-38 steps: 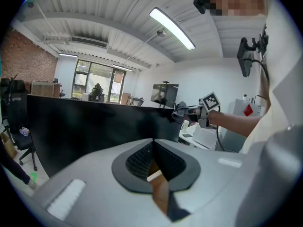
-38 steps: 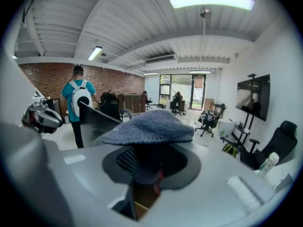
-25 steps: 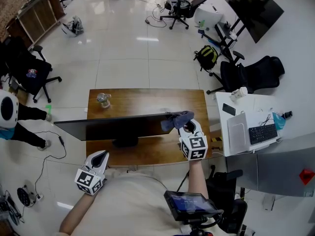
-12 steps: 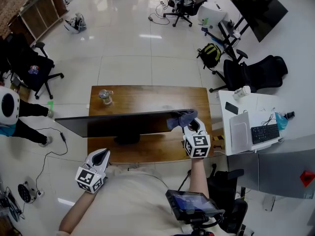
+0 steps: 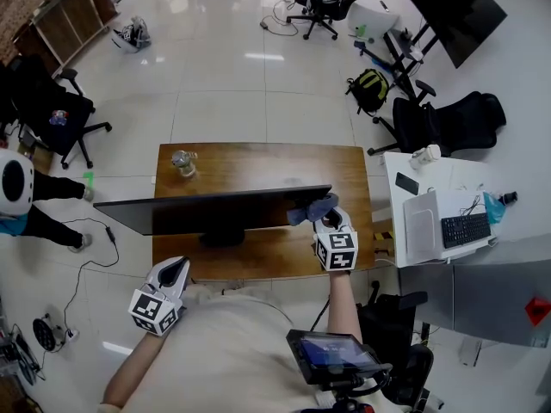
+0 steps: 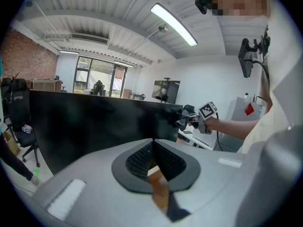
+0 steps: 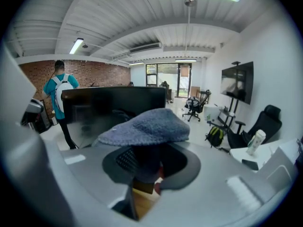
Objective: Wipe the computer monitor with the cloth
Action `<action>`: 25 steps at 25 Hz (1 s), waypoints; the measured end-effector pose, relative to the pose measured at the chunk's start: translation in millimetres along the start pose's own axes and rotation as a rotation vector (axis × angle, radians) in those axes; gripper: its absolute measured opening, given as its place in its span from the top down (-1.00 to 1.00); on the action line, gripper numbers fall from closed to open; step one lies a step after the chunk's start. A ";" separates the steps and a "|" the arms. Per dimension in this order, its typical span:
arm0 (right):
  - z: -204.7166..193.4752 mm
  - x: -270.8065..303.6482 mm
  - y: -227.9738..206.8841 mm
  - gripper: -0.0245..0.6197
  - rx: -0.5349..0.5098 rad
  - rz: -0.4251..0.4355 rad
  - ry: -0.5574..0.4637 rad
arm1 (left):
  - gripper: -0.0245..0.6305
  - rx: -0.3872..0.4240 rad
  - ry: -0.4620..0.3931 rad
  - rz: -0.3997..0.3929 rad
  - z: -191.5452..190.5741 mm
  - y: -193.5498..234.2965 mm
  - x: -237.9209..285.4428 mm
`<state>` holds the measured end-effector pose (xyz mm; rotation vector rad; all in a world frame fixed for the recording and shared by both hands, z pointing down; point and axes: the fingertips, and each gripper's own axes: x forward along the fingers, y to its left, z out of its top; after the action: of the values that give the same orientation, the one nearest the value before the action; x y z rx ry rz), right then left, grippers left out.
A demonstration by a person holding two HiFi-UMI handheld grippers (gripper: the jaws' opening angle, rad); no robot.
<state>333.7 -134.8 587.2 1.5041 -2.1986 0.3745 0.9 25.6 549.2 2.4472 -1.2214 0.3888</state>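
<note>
A wide black monitor (image 5: 207, 210) stands on a wooden desk (image 5: 258, 169), seen from above. My right gripper (image 5: 323, 216) is shut on a grey-blue cloth (image 5: 312, 207) and holds it against the monitor's right end. In the right gripper view the cloth (image 7: 147, 126) bulges over the jaws, with the dark screen (image 7: 113, 105) just behind it. My left gripper (image 5: 175, 273) hangs near the desk's front edge, left of my body, jaws shut and empty. The left gripper view shows its closed pads (image 6: 154, 157), the screen (image 6: 94, 126) and the cloth (image 6: 179, 118) far off.
A small glass jar (image 5: 182, 163) stands at the desk's back left corner. A white side table (image 5: 443, 218) with laptop and keyboard sits to the right. Office chairs (image 5: 448, 123) and a backpack (image 5: 370, 89) stand on the floor behind. A person (image 5: 21, 198) is at the left edge.
The right gripper with the cloth has stayed at the monitor's right end, shifting only slightly. The left gripper has barely moved.
</note>
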 end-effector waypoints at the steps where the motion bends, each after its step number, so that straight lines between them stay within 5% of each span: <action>1: -5.1 2.1 0.6 0.65 0.003 0.002 0.010 | 0.93 -0.002 0.002 0.001 -0.7 0.0 -0.1; 25: -138.6 63.5 24.7 0.65 -0.003 0.068 0.303 | 0.93 -0.076 0.036 0.034 -11.3 18.9 -9.7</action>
<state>320.3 -113.2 739.6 1.2783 -2.0114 0.5796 -20.9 27.1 559.3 2.3477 -1.2418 0.3870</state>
